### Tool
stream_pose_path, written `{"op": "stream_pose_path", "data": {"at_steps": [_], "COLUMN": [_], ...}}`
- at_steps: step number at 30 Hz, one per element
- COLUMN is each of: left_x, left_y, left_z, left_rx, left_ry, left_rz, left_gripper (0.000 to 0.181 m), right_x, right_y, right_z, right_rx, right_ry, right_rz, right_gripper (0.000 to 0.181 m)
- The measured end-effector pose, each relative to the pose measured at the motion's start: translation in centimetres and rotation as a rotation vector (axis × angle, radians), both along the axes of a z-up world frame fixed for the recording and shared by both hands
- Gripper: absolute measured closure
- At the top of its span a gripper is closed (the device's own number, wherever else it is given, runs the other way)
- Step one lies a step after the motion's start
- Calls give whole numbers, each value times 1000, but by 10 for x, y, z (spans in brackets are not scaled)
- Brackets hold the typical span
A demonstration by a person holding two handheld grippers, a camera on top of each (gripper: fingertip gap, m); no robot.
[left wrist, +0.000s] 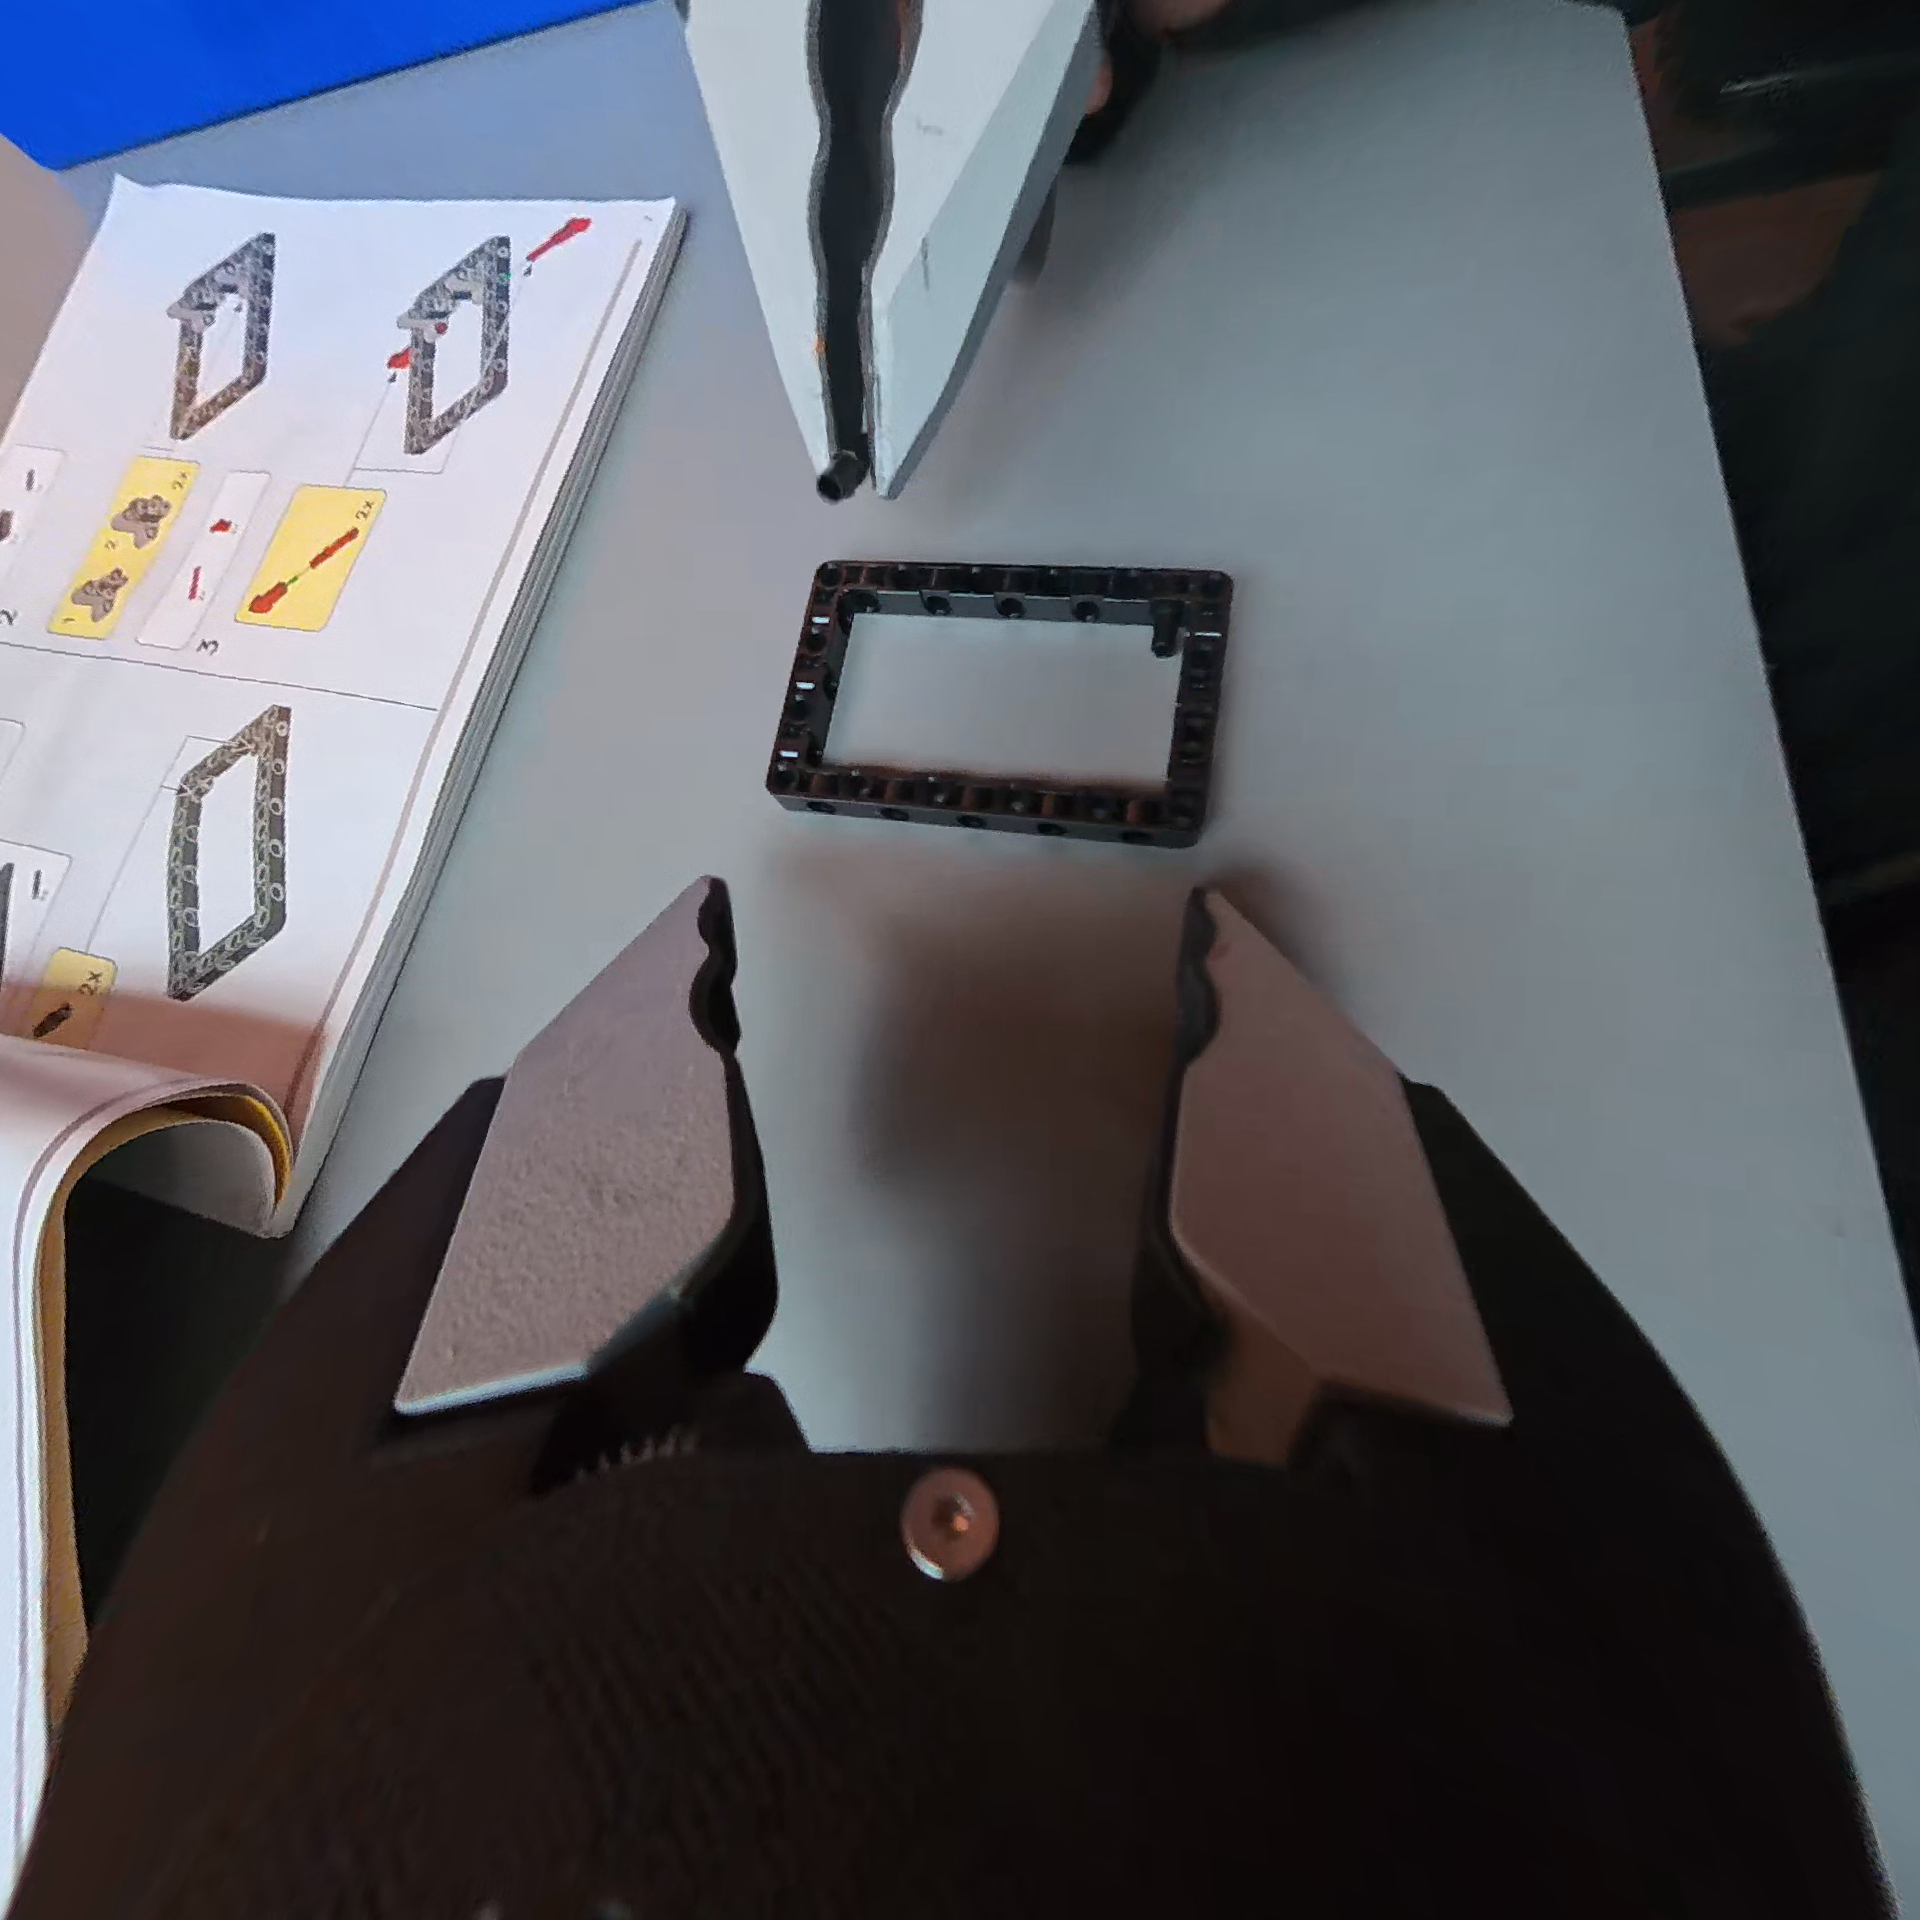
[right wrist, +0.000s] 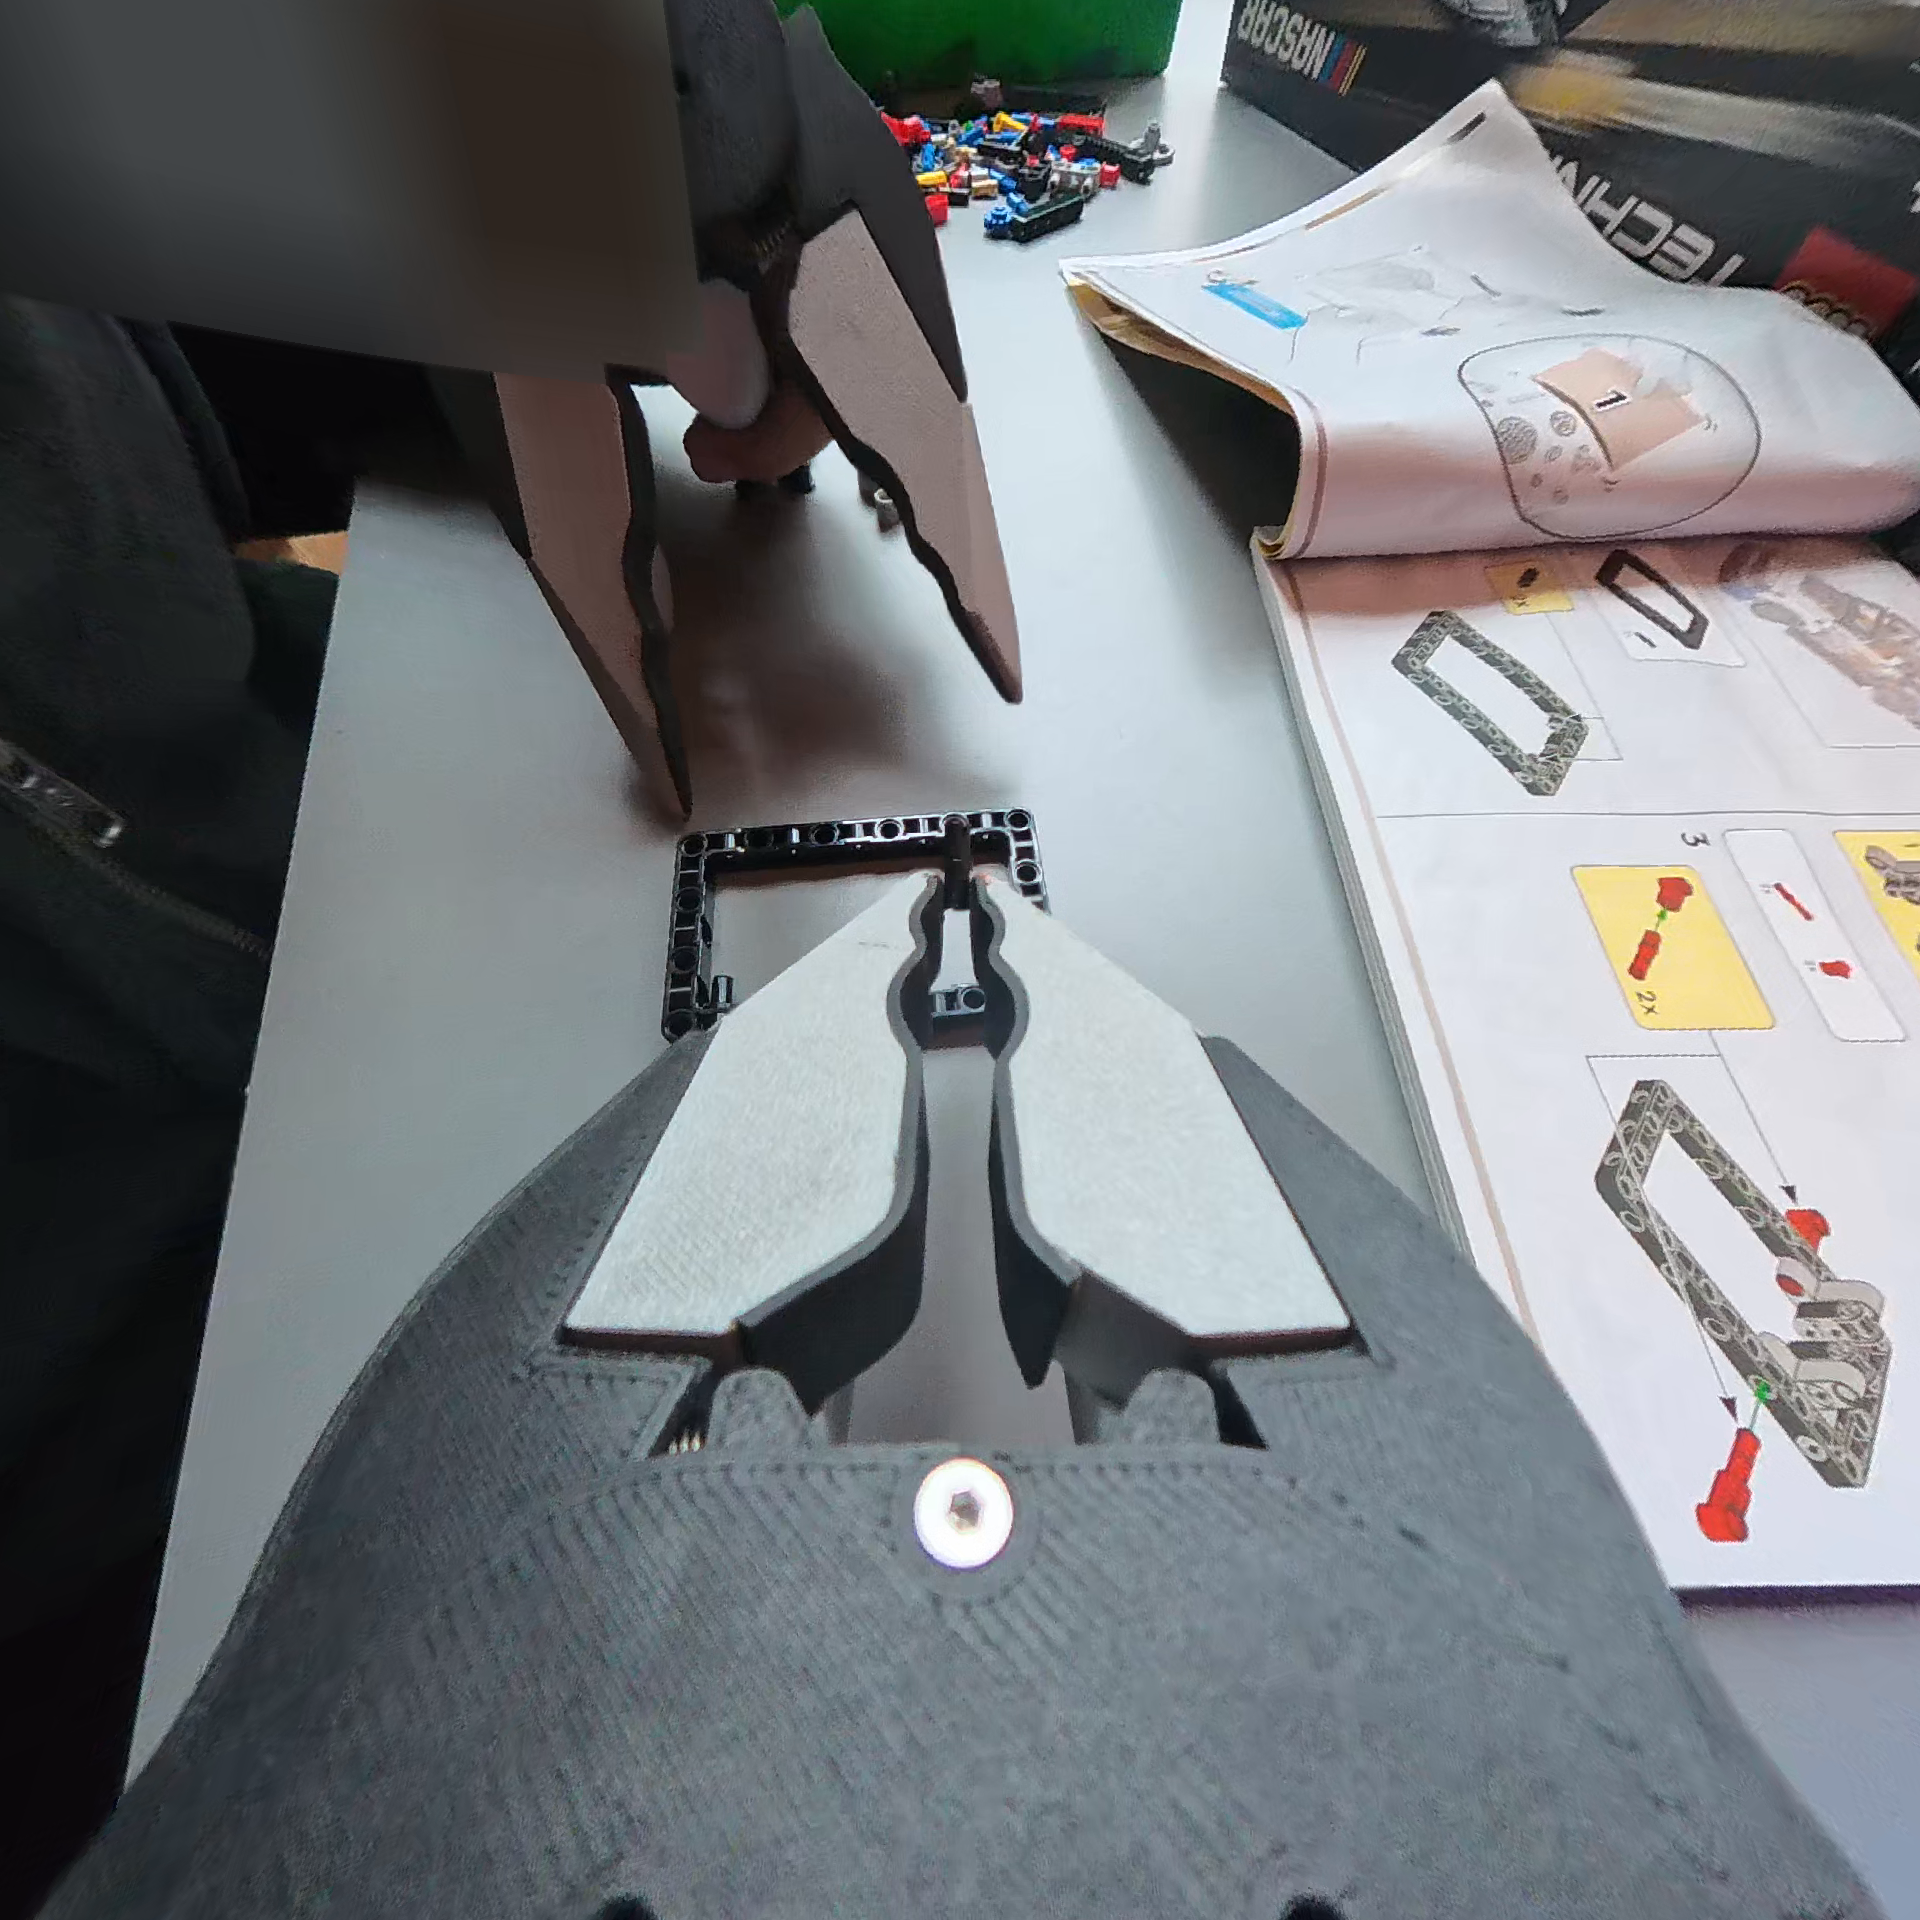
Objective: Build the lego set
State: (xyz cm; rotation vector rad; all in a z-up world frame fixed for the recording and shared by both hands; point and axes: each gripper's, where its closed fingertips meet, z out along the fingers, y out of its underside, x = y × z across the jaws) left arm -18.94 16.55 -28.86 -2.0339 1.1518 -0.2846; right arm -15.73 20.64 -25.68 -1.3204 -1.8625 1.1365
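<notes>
Left wrist view: my left gripper [left wrist: 956, 935] is spread wide, holding nothing, just short of the black frame [left wrist: 997, 707] lying flat on the table [left wrist: 1403, 416]; I'd steady the frame's near edge. Right wrist view: my right gripper [right wrist: 954, 883] pinches a black pin [right wrist: 953, 857] at its tips, over the frame — line it up w/ a hole, push straight; manual [right wrist: 1621, 935] beside, loose parts pile [right wrist: 1018, 156] well apart, nothing blocking.

The left gripper [left wrist: 956, 914] points down toward the table with its two flat, wedge-shaped fingers [left wrist: 613, 1132] spread wide apart and nothing between them. Opposite it, the right gripper [right wrist: 951, 883] angles down with its fingers [right wrist: 769, 1153] drawn almost together, their wavy inner edges nearly meeting. Only the tips pinch a small black pin [right wrist: 953, 862], which sticks out just past them. The two grippers face each other, apart.
</notes>
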Motion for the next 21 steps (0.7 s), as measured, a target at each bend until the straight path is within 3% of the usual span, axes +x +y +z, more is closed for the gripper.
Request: {"op": "stream_pose_path", "data": {"at_steps": [8,13,21], "left_x": [0,9,10], "left_y": [3,-2,-2], "left_z": [2,10,2], "left_rx": [46,57,49], "left_ry": [33,2,23], "left_rz": [28,-2,1], "left_gripper": [88,92,92], "right_x": [-1,-1,-1], "right_y": [3,4,-1], "right_z": [-3,-6,-11], "right_rx": [53,27,49], "right_ry": [-2,-30,-58], "right_rz": [-35,-46,-32], "right_gripper": [180,180,180]}}
